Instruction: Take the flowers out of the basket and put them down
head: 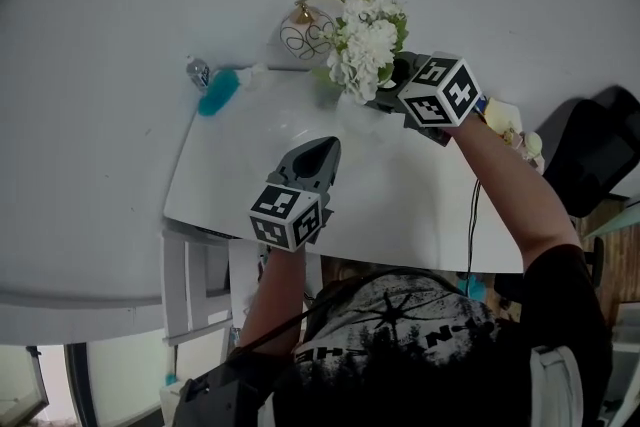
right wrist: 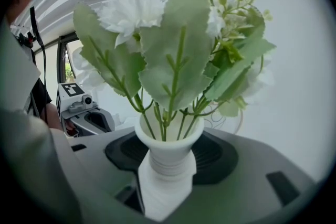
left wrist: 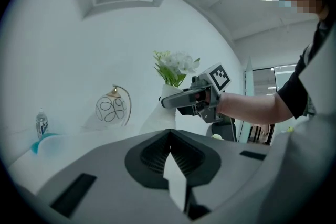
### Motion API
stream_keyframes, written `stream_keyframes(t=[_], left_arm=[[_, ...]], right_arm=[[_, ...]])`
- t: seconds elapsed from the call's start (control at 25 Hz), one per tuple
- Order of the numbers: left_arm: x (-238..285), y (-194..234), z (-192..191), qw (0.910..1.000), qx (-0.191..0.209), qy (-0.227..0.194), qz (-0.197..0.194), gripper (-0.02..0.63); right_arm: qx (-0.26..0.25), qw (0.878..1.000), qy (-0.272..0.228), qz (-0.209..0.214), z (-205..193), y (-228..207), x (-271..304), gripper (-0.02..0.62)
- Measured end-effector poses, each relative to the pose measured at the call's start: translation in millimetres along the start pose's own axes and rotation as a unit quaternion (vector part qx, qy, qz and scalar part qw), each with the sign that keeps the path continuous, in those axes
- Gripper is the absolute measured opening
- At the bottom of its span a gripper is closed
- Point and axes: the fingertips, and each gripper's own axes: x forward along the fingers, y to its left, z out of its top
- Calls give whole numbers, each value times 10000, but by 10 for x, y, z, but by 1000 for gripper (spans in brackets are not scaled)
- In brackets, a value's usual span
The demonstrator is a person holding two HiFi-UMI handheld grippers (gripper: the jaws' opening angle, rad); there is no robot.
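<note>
Right claw (right wrist: 168, 162) is clamping the white vase (right wrist: 169, 147) by its neck, keeping the flowers (right wrist: 173, 60) upright over the table's (head: 400, 205) far edge, ready for setting down. Left claw (left wrist: 170, 149) is hovering nearby, jaws together, empty, apparently unneeded.

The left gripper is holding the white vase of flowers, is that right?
Not quite: it is the right gripper that is holding the white vase of flowers. The right gripper view shows its jaws closed on the vase's neck.
</note>
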Motion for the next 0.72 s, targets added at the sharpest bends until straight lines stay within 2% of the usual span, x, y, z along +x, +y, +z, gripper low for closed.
stream_keyframes(t=[0.24, 0.48, 0.72], left_arm=[[425, -493, 24, 9992, 300, 195, -154, 11], [667, -873, 79, 9979, 276, 172, -565, 11], [885, -1162, 3, 9959, 387, 297, -760, 11]], right_arm=[[13, 9996, -128, -243, -42, -284, -641, 247], [91, 9987, -86, -498, -178, -401, -1085, 247], [212, 9973, -57, -698, -437, -463, -1430, 247]])
